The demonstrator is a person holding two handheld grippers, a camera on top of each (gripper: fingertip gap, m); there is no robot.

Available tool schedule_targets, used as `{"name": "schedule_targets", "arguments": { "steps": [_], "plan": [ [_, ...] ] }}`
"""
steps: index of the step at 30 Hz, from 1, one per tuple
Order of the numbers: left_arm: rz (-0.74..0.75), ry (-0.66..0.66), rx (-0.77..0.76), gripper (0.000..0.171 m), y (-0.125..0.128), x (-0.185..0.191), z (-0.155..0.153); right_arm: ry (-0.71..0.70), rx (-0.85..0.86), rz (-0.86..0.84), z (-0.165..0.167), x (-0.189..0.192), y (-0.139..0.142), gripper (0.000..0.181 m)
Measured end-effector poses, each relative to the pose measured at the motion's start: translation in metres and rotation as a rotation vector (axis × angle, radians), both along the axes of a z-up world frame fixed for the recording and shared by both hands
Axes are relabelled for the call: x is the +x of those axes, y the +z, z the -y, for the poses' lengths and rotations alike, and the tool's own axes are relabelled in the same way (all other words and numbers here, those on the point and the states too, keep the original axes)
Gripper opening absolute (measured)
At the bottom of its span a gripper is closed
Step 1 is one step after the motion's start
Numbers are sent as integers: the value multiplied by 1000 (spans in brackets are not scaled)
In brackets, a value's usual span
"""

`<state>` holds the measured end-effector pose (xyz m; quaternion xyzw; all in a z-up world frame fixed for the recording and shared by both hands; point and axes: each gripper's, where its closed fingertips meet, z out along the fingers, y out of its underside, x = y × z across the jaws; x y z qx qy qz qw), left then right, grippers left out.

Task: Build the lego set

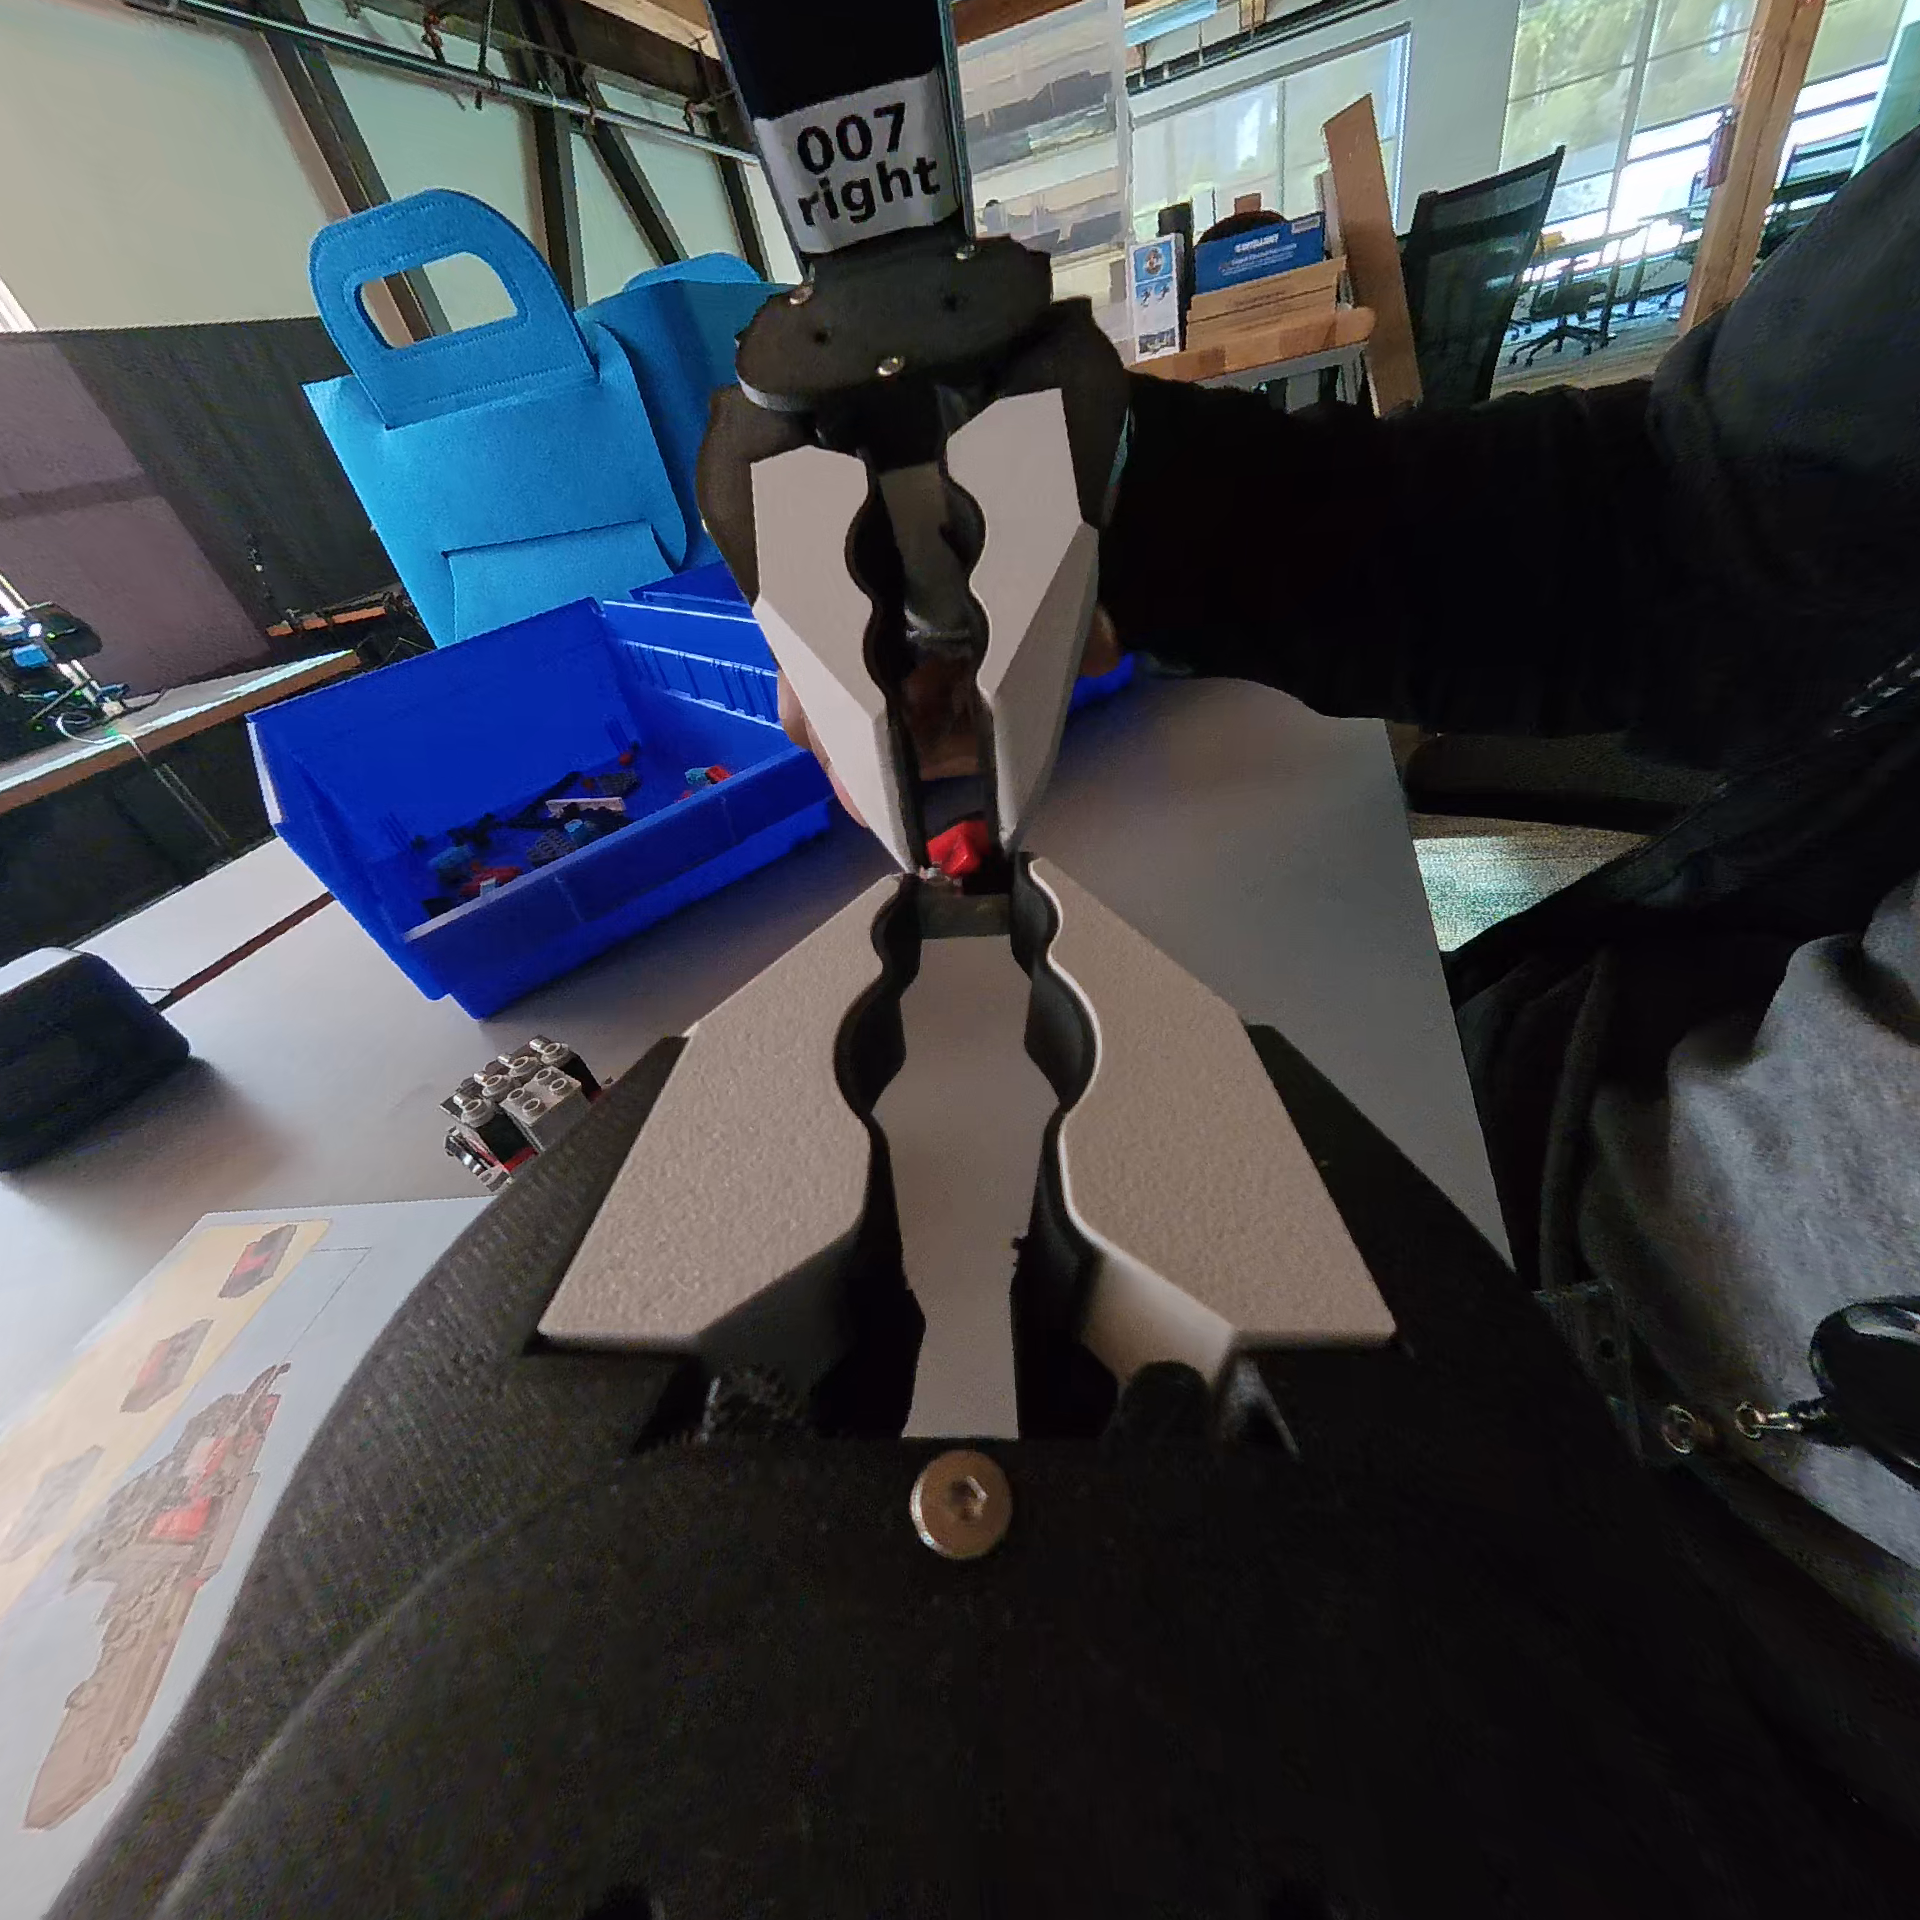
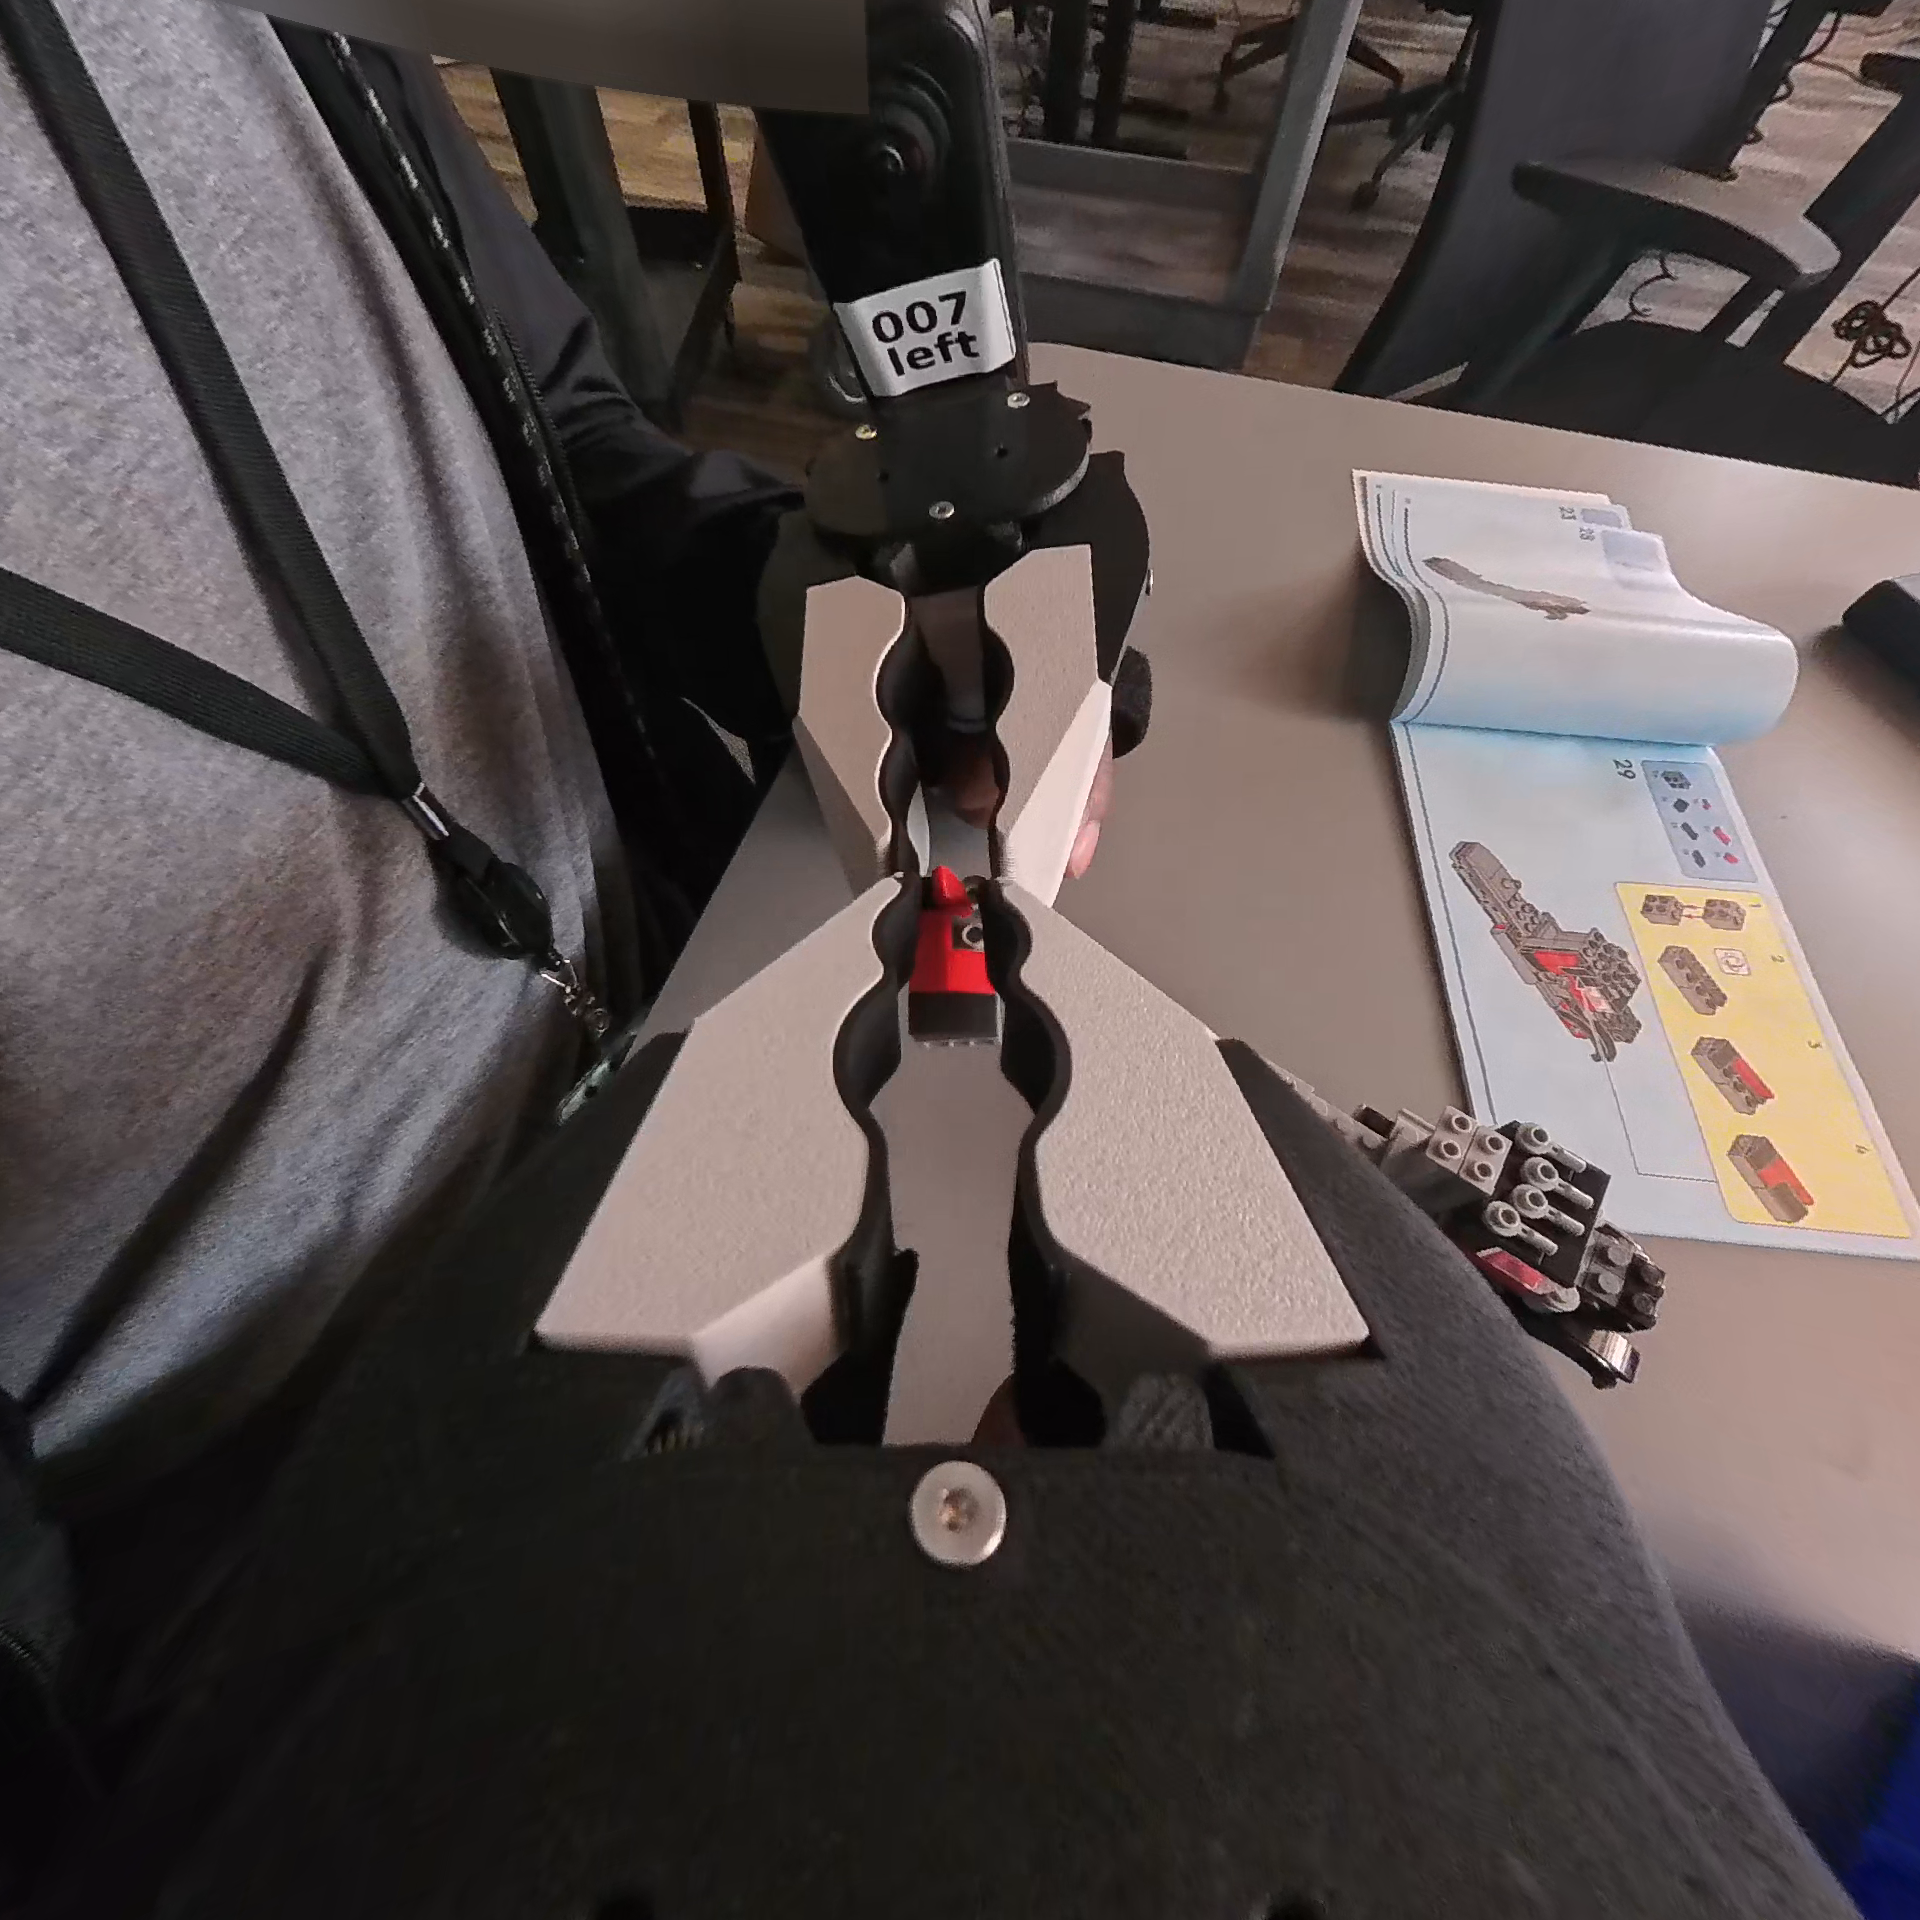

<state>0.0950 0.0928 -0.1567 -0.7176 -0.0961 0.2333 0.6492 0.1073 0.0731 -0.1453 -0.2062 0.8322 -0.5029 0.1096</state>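
Two hand-held grippers tip to tip, red-and-black lego piece (image 2: 951,971) clamped between.

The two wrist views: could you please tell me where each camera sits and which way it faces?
Left wrist view: on the left gripper, looking across the table at the right gripper and blue bin; black sleeve shows.
Right wrist view: on the right gripper, facing the left gripper, the person's torso and booklet.
Shared: both grippers meeting tip to tip at the red and black lego piece, and the partial model.

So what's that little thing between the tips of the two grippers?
A small red, black and grey lego piece. The right gripper is shut on it, clearest in the right wrist view; the left gripper meets it tip to tip.
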Motion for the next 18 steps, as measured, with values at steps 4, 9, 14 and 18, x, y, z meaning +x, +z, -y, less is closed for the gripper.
{"name": "schedule_targets", "arguments": {
  "steps": [4,9,14,18],
  "plan": [
    [3,7,1,17,0,-1,1,23,-41,23,-2,5,8,24],
    [19,15,14,17,1,-3,3,6,-138,-3,-3,9,20,35],
    [74,15,73,17,5,-7,9,-101,-221,-332,-1,-4,12,37],
    [105,5,113,17,9,-7,12,-131,-255,-572,-2,-7,5,39]
  ]
}}
